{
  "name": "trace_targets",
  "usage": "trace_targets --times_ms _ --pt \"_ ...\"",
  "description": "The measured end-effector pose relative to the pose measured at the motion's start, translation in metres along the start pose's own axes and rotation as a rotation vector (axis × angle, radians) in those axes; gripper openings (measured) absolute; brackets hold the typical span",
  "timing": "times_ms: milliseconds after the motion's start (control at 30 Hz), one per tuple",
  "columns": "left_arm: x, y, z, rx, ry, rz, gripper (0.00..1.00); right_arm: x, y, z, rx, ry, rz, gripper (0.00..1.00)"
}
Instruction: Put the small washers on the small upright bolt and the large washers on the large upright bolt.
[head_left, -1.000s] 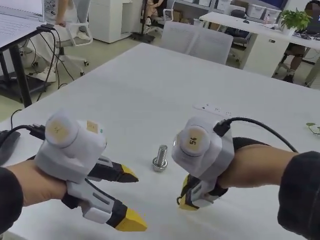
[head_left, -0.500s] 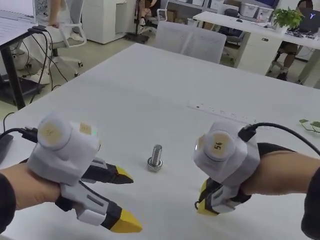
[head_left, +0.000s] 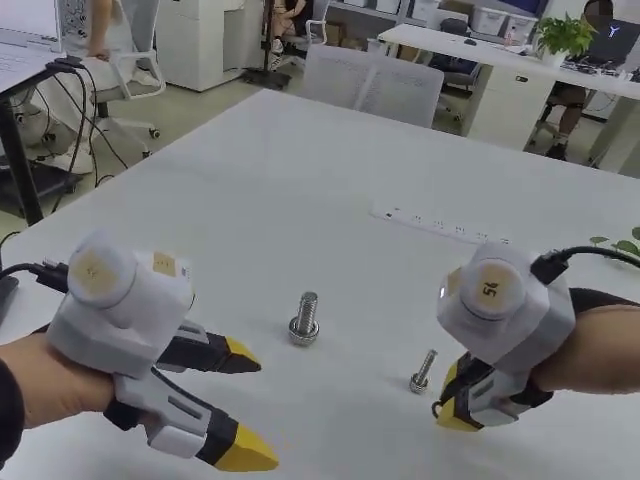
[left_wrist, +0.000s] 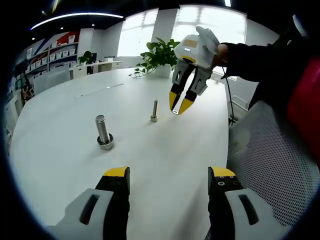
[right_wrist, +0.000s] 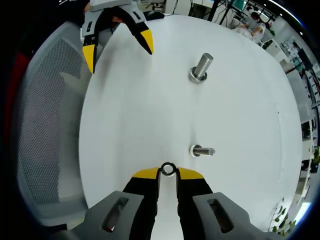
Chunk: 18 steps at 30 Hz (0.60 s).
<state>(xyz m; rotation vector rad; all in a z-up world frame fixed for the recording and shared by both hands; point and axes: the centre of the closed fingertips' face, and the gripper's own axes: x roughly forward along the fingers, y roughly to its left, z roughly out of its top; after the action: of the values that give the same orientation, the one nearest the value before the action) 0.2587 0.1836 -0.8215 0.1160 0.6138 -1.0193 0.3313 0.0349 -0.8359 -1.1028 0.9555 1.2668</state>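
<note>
Stretching across the head view, a white table (head_left: 300, 200) holds the work, with a pale mesh chair (head_left: 372, 85) pushed in at its far edge, toward 12 o'clock.

The left gripper (head_left: 248, 405) sits at 8 o'clock in the head view, held in a hand. Its two yellow-tipped jaws are spread wide apart with nothing between them, pointing toward 3 o'clock. The right gripper (head_left: 452, 405) sits at 4 o'clock, also held in a hand, with its tips aimed down at the table. In the right gripper view its jaws are drawn close together, pinching a small washer (right_wrist: 168, 169) by its rim.

A long white power strip (head_left: 440, 227) lies flat on the table, toward 1 o'clock from the centre.

The large bolt (head_left: 304, 320) stands upright on its wider base near the middle of the table, between the two grippers and touching neither. The small bolt (head_left: 423, 371) stands upright at 4 o'clock from the large bolt, well apart from it and just beside the right gripper's tips.

In the right gripper view, the pinched washer is near the small bolt but apart from it, with the bolt lying at 1 o'clock from the washer.
</note>
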Motion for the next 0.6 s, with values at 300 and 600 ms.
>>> trace_targets --times_ms 300,600 --pt "0.000 -0.001 -0.001 -0.001 0.002 0.002 0.62 -0.020 -0.022 0.004 0.015 -0.025 -0.056 0.14" --pt "0.001 -0.001 -0.002 -0.002 0.000 0.002 0.62 -0.031 -0.032 0.016 0.000 -0.050 -0.085 0.14"
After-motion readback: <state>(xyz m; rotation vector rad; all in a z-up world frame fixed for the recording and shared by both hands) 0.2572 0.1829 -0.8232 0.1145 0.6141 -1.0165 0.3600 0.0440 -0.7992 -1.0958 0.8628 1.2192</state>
